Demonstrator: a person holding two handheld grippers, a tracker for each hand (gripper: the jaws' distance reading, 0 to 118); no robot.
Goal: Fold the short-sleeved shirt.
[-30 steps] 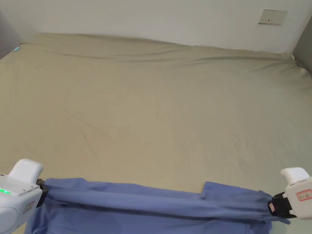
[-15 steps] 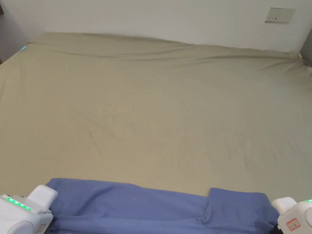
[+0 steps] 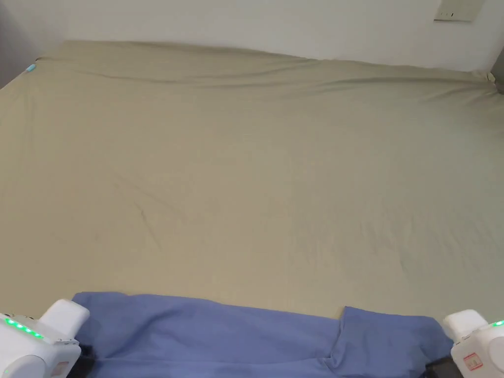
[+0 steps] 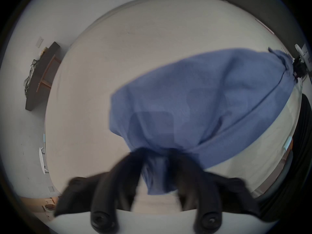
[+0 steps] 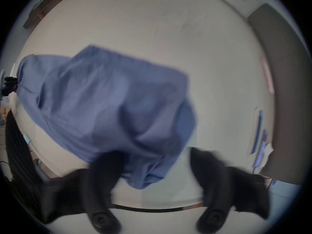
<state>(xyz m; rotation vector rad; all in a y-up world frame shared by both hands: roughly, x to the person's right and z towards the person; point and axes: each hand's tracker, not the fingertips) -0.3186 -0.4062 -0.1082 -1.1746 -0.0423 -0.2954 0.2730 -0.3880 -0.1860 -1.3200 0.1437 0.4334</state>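
Since before, our blue cotton short-sleeved shirt [image 3: 221, 334] has slackened onto the beige bedsheet [image 3: 256, 172]; left gripper [image 4: 157, 155] pinches its corner, right gripper [image 5: 157, 155] spread wide beside it.

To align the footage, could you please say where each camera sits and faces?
Head view: above the near edge of the bed, facing the far wall; left gripper and right gripper at the bottom corners.
Left gripper view: on the left gripper, facing along the blue shirt; own jaws pinch it.
Right gripper view: on the right gripper, facing back along it; own jaws spread.
Both gripper views share the shirt.
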